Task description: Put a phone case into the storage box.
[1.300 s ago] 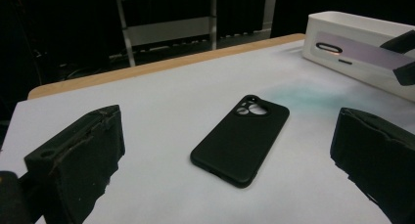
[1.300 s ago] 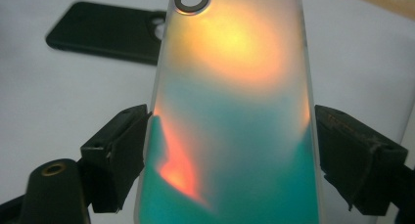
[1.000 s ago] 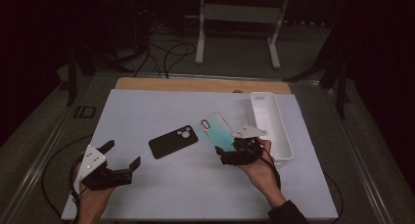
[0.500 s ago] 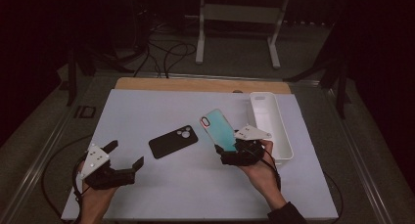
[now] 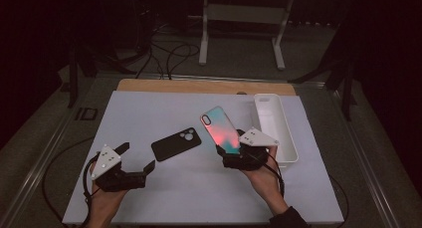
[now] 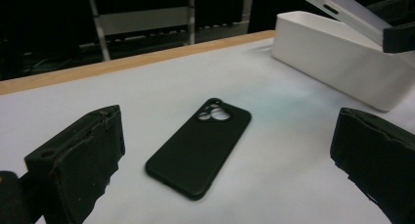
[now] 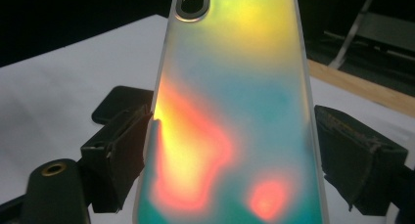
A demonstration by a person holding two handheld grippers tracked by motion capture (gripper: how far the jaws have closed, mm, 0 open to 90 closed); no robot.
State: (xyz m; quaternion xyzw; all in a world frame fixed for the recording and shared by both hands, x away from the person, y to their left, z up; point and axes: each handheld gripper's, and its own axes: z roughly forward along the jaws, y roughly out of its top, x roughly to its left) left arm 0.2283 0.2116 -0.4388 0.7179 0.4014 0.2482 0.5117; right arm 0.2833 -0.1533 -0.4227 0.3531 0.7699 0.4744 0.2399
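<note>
Iridescent case [image 5: 222,133]: glossy shell, teal with orange, red and yellow patches, with an oval camera cutout at its far end. It is raised off the worktop, tilted, its near end gripped between the jaws of the right gripper [image 5: 230,151], back face showing.

Black case [image 5: 176,143]: matte, with a camera cutout at its far end. It lies flat on the white worktop, angled diagonally, left of the iridescent case and apart from it.

The iridescent teal-and-orange phone case [image 7: 230,116] looks like smooth, glossy plastic. The black phone case [image 6: 199,145] is matt, seemingly rubbery. The white rectangular tray [image 6: 337,62] appears plain plastic. The worktop's white sheet [image 5: 164,113] is matt, its far edge wood.
</note>
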